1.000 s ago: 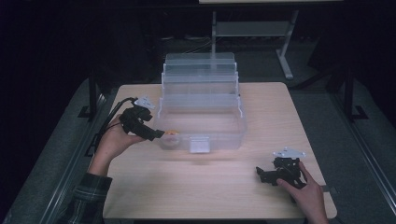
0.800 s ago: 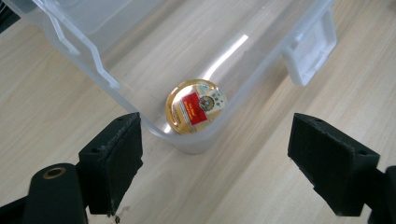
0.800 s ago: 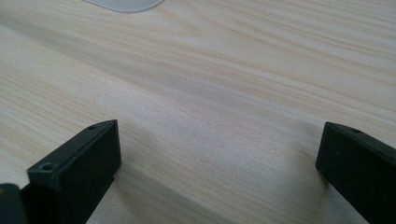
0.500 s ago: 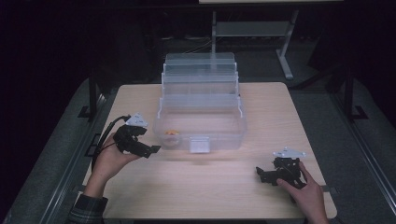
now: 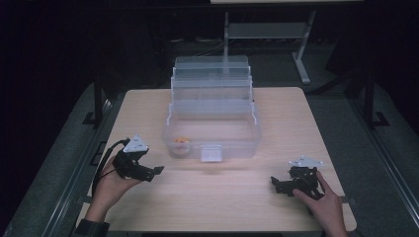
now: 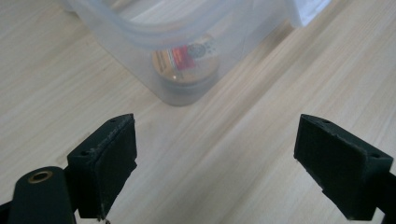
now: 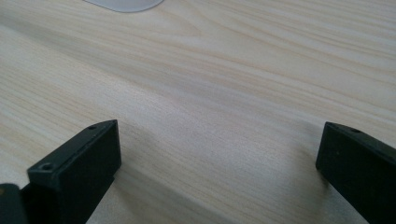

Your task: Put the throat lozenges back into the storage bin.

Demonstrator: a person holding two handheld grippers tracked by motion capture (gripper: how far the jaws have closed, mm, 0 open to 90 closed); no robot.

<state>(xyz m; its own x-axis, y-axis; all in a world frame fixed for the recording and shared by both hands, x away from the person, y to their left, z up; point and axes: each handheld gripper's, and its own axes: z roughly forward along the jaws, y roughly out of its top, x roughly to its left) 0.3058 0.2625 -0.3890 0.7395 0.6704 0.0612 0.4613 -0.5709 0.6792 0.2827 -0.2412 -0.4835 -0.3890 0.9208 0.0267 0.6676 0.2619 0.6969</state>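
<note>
A clear plastic tiered box point(image 5: 212, 111) stands open in the middle of the wooden table point(image 5: 286, 108). Inside its front left corner lies a small round item with an orange and red top point(image 5: 181, 141) point(image 6: 187, 63), seen through the wall. My left gripper point(image 5: 157, 171) point(image 6: 224, 168) is held low over the table's left front, open and empty, pointing toward that corner. My right gripper point(image 5: 273, 183) point(image 7: 219, 168) rests at the right front, open, with bare wood between its jaws.
A white latch tab point(image 5: 211, 153) hangs on the box's front wall. Bare wood lies between the two grippers in front of the box. Beyond the table's far edge stands a metal stand point(image 5: 301, 59) on a dark floor.
My left gripper has drawn back from the box's front left corner toward the table's near left edge. The small round item stays in the box. The right gripper has not moved.
</note>
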